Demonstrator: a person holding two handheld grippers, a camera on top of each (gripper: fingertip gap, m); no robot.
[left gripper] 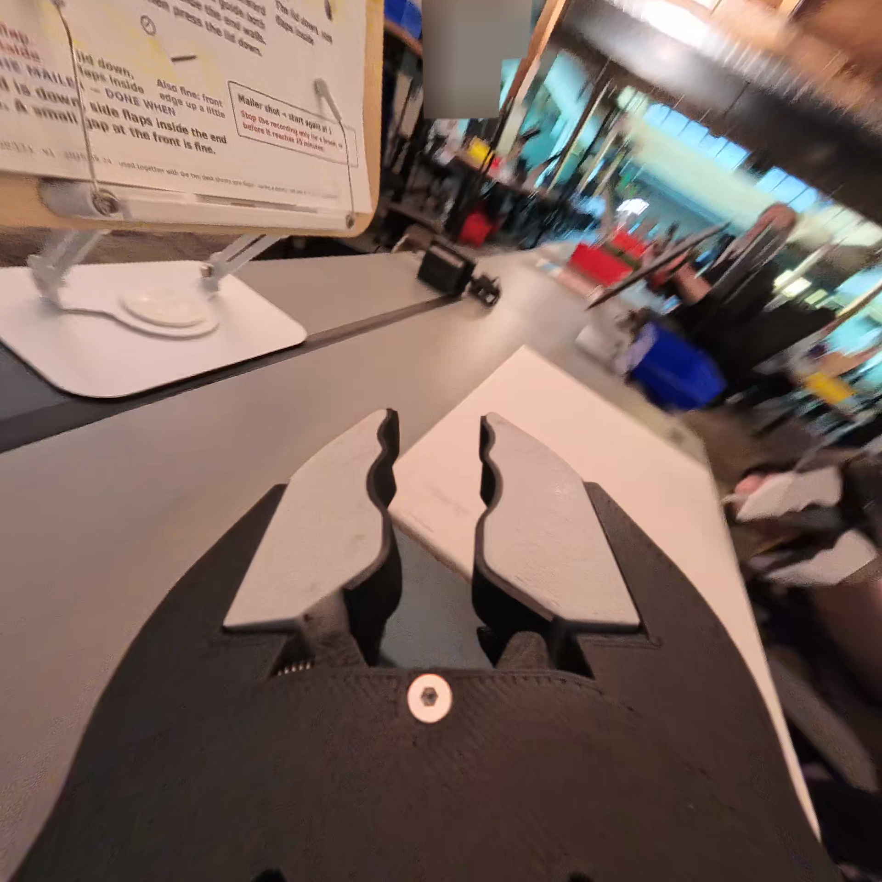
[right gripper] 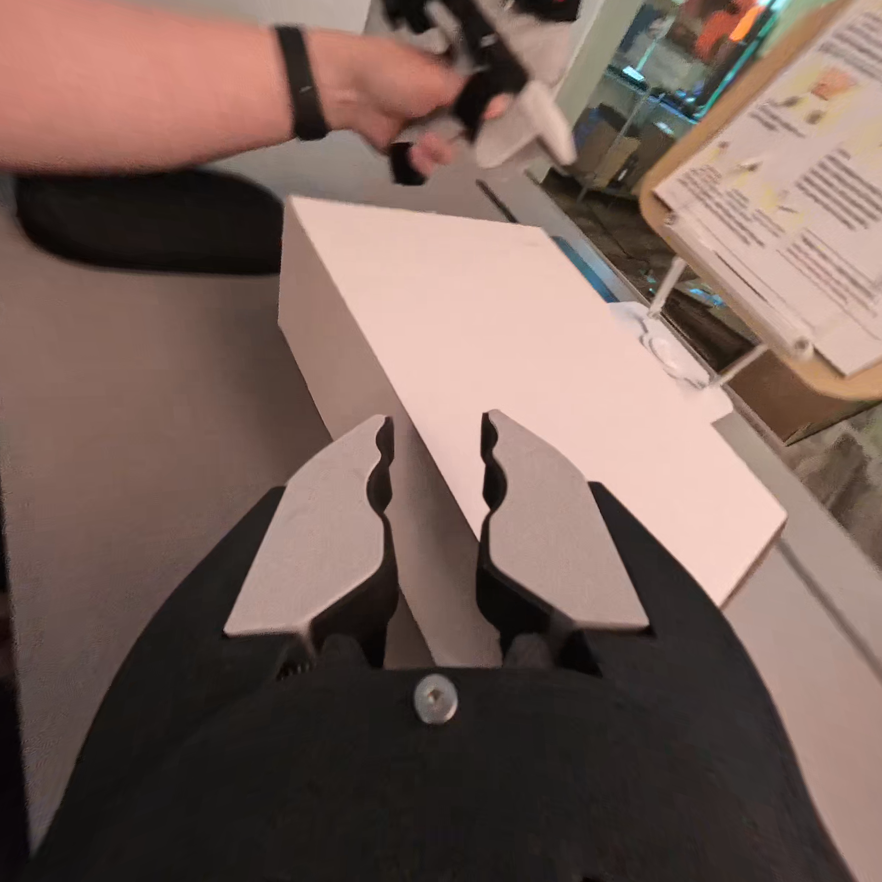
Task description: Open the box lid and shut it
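Box (right gripper: 501, 362) closed, lid flat; tools apart.

Even indoor light, motion blur in the background, wide-angle bending at edges, soft shadows

A printed sheet (left gripper: 191, 95), held by wire clips to a wooden board (left gripper: 374, 119) on a white stand (left gripper: 143, 334), carries the only legible writing. It shows bold black lines of type, a few red words at its left edge, and a small outlined box of black and red print near its lower right corner. The stand sits toward the far edge of the grey table (left gripper: 95, 549). In the right wrist view the sheet is blurred — unreadable — and a black wristband (right gripper: 305, 86) bears a pale mark too small to make out.
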